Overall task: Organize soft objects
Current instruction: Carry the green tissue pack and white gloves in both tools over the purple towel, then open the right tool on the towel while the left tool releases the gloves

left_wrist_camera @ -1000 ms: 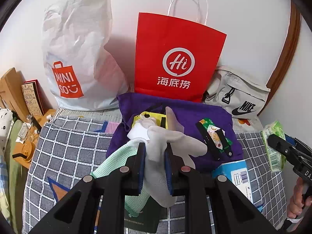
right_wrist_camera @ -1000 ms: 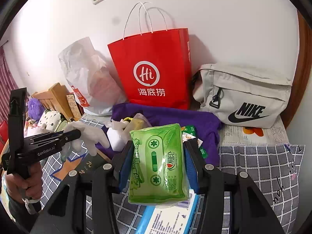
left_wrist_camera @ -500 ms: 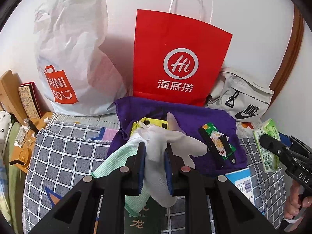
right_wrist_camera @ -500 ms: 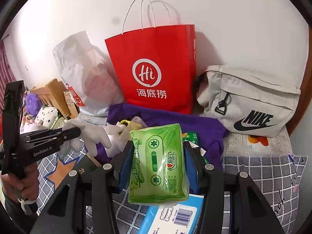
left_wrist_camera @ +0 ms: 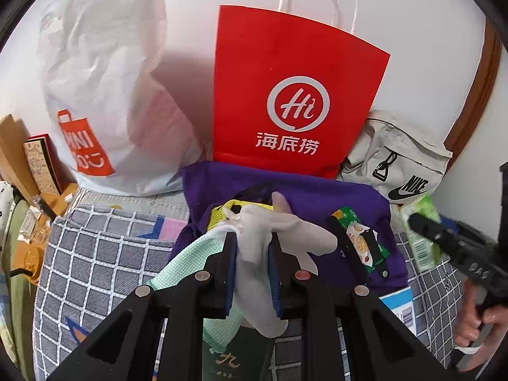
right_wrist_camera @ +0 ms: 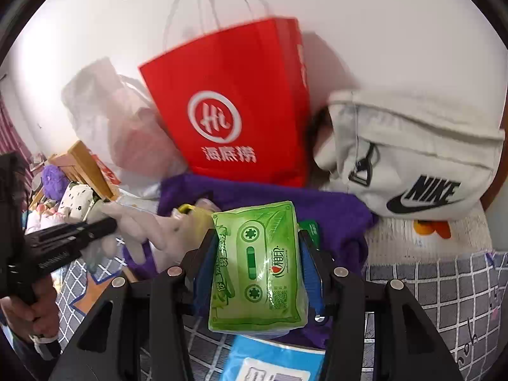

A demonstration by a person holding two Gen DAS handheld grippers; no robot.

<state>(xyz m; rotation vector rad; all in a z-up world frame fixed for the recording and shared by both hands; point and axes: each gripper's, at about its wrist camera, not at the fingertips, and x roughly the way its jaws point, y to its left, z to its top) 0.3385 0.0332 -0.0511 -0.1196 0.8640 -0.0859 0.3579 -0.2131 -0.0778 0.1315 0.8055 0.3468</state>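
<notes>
My left gripper (left_wrist_camera: 252, 244) is shut on a white glove (left_wrist_camera: 263, 247), whose fingers hang out over the purple cloth bag (left_wrist_camera: 317, 193). A mint-green cloth (left_wrist_camera: 187, 260) lies under the glove. My right gripper (right_wrist_camera: 257, 244) is shut on a green tissue pack (right_wrist_camera: 258, 266), held above the purple cloth bag (right_wrist_camera: 333, 212). In the left wrist view the right gripper (left_wrist_camera: 422, 222) comes in from the right with the green tissue pack (left_wrist_camera: 422, 231). In the right wrist view the left gripper (right_wrist_camera: 108, 222) and white glove (right_wrist_camera: 152, 231) show at the left.
A red paper bag (left_wrist_camera: 292, 95), a white plastic bag (left_wrist_camera: 104, 79) and a grey Nike bag (left_wrist_camera: 400, 162) stand along the wall. Snack packets (left_wrist_camera: 362, 238) lie on the purple bag. A blue tissue pack (right_wrist_camera: 273, 358) lies on the checked blanket (left_wrist_camera: 95, 254). Wooden items (left_wrist_camera: 19, 158) sit at the left.
Both grippers have moved forward towards the purple bag and the red bag, which now look nearer. The glove and the tissue pack stay gripped as before.
</notes>
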